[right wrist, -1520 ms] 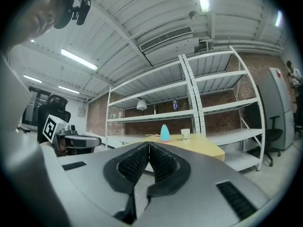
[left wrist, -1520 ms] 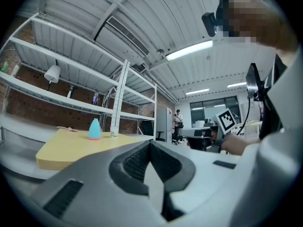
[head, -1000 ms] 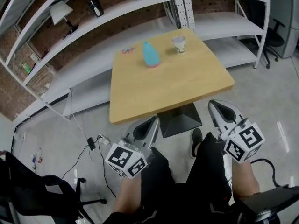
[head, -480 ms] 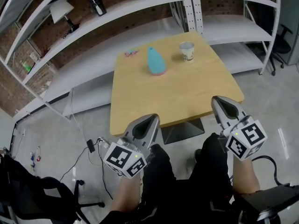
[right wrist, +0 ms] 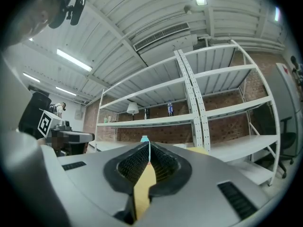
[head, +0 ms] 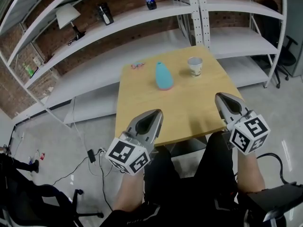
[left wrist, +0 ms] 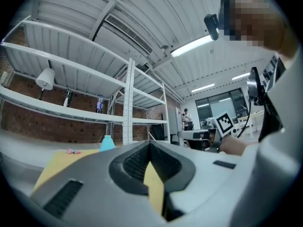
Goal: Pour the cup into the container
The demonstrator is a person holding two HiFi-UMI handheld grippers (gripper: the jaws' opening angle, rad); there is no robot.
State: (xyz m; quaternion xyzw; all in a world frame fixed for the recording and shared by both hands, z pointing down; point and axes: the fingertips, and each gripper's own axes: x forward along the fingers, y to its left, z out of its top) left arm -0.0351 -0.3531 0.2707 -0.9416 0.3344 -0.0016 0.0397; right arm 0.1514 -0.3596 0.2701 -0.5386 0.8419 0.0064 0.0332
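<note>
A square wooden table point(head: 156, 108) stands on a grey floor point(head: 61, 141). Beyond it, white metal shelving point(head: 142, 15) lines a far brick wall point(head: 12, 93); a lamp point(head: 66, 15) sits far left.

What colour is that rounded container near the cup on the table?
The container is turquoise with a pinkish base, clearest in the head view.

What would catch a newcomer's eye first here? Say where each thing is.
The left gripper and right gripper, jaws shut and empty, point over the near edge of a wooden table. At its far side stand a teal container and, right of it, a white paper cup.
</note>
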